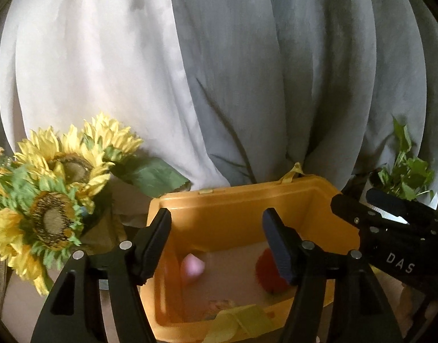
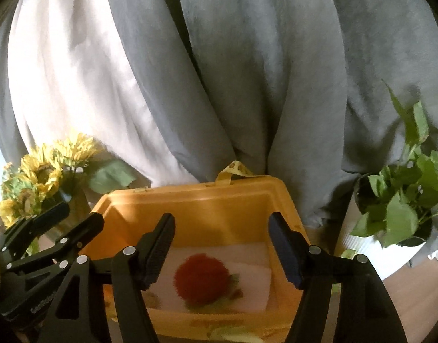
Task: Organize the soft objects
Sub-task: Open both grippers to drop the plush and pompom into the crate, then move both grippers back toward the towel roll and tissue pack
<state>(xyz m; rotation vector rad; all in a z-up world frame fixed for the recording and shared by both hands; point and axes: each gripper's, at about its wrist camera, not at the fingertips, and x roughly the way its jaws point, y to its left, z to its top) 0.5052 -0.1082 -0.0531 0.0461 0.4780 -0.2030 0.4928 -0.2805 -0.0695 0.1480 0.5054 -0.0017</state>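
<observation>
A yellow-orange bin (image 1: 207, 203) (image 2: 190, 197) stands in front of both grippers. On the white lining of its floor lie a fuzzy red ball (image 2: 201, 278) (image 1: 263, 268) and a small pink soft piece (image 1: 191, 267). My left gripper (image 1: 217, 217) hovers over the bin, open, with nothing between its fingers. My right gripper (image 2: 221, 220) is also open and empty above the red ball. Each gripper shows in the other's view: the right one (image 1: 376, 214) at the bin's right edge, the left one (image 2: 61, 223) at its left edge. A crumpled yellow strip (image 1: 239, 320) lies at the near rim.
A bunch of artificial sunflowers (image 1: 53, 200) (image 2: 39, 177) stands left of the bin. A green potted plant (image 2: 399, 200) (image 1: 404, 177) in a white pot stands to the right. Grey and white curtains (image 1: 247, 71) hang close behind.
</observation>
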